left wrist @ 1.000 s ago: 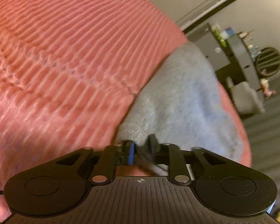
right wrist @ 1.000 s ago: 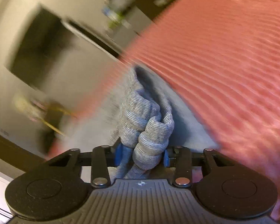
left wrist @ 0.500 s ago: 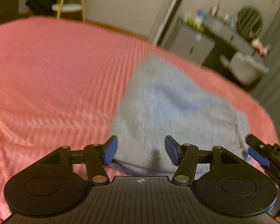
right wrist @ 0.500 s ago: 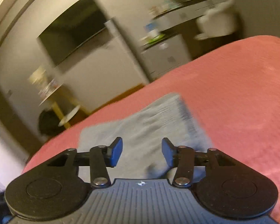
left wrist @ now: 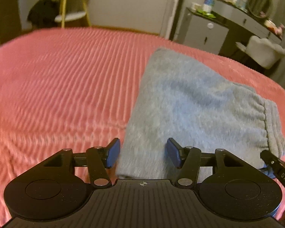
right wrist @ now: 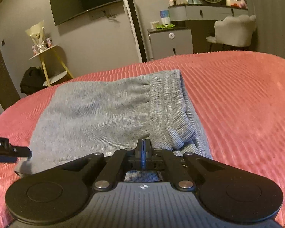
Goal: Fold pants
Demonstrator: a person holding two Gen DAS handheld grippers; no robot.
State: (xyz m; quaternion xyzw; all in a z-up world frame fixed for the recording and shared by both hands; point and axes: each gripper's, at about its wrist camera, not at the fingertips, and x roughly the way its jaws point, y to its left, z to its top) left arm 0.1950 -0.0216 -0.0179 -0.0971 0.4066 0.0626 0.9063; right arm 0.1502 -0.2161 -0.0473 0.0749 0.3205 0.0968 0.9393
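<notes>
The grey pants (left wrist: 191, 102) are found lying on the bed's pink ribbed bedspread (left wrist: 66, 79), gathered into a compact, roughly rectangular bundle. The ribbed waistband (right wrist: 167, 106) is seen stacked in layers along the bundle's right-hand edge in the right wrist view, which indicates that at least one fold has been made.

The left hand-held gripper (left wrist: 143, 154) is held just above the near left corner of the bundle with its blue pads parted; nothing is grasped between them. The right hand-held gripper (right wrist: 143, 148) is held just short of the near edge of the bundle with its pads pressed together; no cloth is seen between them, so it is judged to be clenched on nothing. The tip of each tool is visible at the edge of the other's view, so both are placed at the near side of the garment.

The task is judged to be at or near completion: the pants rest folded and released. Remaining work, if any, would be confined to squaring the loose near edge or flattening the waistband layers.
</notes>
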